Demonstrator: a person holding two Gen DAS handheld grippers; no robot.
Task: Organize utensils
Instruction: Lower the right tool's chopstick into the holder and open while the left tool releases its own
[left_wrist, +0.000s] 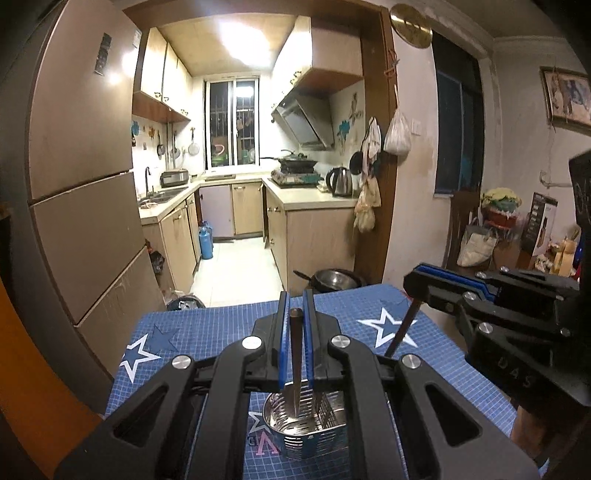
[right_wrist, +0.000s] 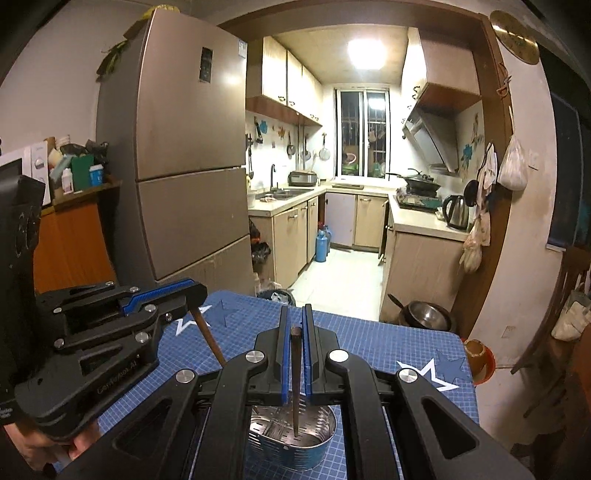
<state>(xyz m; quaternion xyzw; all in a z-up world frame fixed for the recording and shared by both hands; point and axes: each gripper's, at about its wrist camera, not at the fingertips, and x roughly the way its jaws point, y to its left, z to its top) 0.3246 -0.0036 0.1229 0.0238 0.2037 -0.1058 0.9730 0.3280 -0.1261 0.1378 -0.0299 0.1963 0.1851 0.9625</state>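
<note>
Counts, both wrist views:

- Grippers: two. Left gripper (left_wrist: 296, 295), right gripper (right_wrist: 295, 312).
- Chopsticks: two, dark, one between each pair of fingers: one (left_wrist: 295, 354) on the left, one (right_wrist: 294, 373) on the right.
- Metal holder (left_wrist: 306, 432): one, near, on the mat.
- Blue grid mat (left_wrist: 229, 321): one.
- White stars on it: two in the left view, left (left_wrist: 137, 357) and right (left_wrist: 386, 325).
- Fridge (right_wrist: 184, 155): one.
- Kettle (right_wrist: 455, 211): one, far right counter.
- Blue bottles on the kitchen floor (right_wrist: 322, 245): two.

Shiny perforated metal caddy (left_wrist: 306, 424); chopstick (left_wrist: 295, 354) perhaps wood
</note>
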